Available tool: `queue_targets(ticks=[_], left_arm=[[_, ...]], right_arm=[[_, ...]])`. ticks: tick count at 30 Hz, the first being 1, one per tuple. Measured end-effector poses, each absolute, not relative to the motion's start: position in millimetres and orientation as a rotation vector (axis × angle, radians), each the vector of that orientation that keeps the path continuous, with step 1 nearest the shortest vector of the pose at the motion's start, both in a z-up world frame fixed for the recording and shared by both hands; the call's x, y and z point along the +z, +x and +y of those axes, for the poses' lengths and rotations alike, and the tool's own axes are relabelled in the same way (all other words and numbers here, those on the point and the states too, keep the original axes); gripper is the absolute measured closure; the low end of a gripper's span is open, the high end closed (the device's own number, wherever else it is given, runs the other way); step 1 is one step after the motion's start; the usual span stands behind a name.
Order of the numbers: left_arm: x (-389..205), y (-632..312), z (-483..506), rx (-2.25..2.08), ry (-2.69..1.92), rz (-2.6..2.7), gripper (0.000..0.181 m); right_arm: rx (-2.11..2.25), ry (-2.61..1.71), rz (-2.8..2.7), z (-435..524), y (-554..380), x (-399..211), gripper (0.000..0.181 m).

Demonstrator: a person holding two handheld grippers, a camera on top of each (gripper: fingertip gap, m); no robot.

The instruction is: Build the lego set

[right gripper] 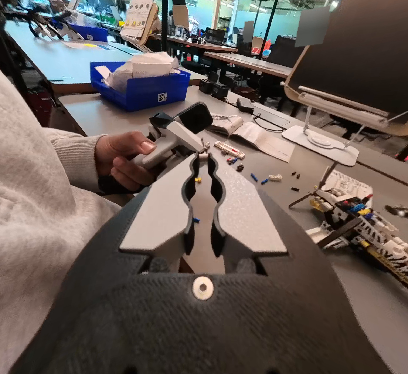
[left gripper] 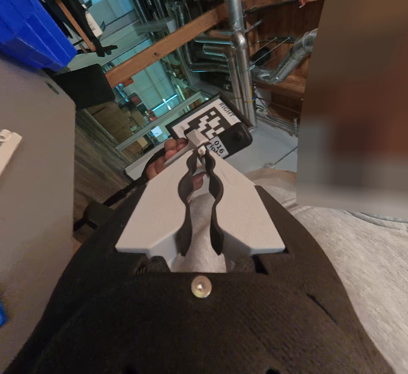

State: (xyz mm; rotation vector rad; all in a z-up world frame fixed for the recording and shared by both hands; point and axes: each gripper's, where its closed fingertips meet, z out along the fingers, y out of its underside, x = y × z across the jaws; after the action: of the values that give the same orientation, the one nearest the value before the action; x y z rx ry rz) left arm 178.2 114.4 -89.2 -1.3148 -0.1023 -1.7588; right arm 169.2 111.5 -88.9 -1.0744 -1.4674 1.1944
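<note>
In the left wrist view my left gripper (left gripper: 200, 155) is shut on a small white lego piece (left gripper: 201, 150), held up in the air. The right gripper's fingertip (left gripper: 195, 137) meets it from beyond. In the right wrist view my right gripper (right gripper: 203, 157) is shut on a small light-grey lego piece (right gripper: 203, 155). The left gripper (right gripper: 176, 133), held by a hand (right gripper: 123, 153), touches it tip to tip with its small piece (right gripper: 207, 144). The partly built black-and-white striped lego model (right gripper: 357, 219) lies on the grey table (right gripper: 287, 175) to the right.
Loose parts lie on the table: a white beam (right gripper: 229, 148), blue pins (right gripper: 254, 176), black pins (right gripper: 295, 174), a white brick (right gripper: 274, 177). An open instruction booklet (right gripper: 254, 135), a blue bin with paper bags (right gripper: 141, 87) and a screen stand (right gripper: 320, 144) stand behind. Both grippers' tips are close together, under 4 cm apart.
</note>
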Motion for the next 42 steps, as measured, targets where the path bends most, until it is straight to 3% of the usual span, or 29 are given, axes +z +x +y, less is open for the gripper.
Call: queue_targets(ticks=[1,2,6,15,18,20,26,31,42], left_arm=[[-93,177,120,-1.725,-1.347,-0.112,0.165],[-98,174,127,-1.680,-1.389,-0.123,0.156],[-152,165,162,-1.299,-1.764,-0.164,0.149],[-232,170,198,-0.732,-2.302,-0.040,0.152],[-237,172,202,-0.606,-2.355,0.050,0.164],[-237,175,205,-0.574,-2.368,0.104,0.181],[-236,178,210,-0.597,-2.387,0.109,0.180],[-235,173,207,-0.616,-2.401,0.073,0.167],[-244,183,200,-0.471,-2.403,0.195,0.174]], right_arm=[[1.212,-1.096,-1.445,120,170,-89,0.175],[1.226,-1.121,-1.419,130,172,-90,0.175],[1.290,-1.306,-1.338,175,180,-111,0.175],[1.094,-1.660,-1.450,228,196,-202,0.175],[1.104,-1.723,-1.427,245,203,-210,0.175],[1.120,-1.744,-1.417,253,205,-213,0.175],[1.151,-1.735,-1.448,253,200,-220,0.175],[1.139,-1.773,-1.467,253,198,-230,0.175],[1.080,-1.778,-1.493,247,208,-234,0.175]])
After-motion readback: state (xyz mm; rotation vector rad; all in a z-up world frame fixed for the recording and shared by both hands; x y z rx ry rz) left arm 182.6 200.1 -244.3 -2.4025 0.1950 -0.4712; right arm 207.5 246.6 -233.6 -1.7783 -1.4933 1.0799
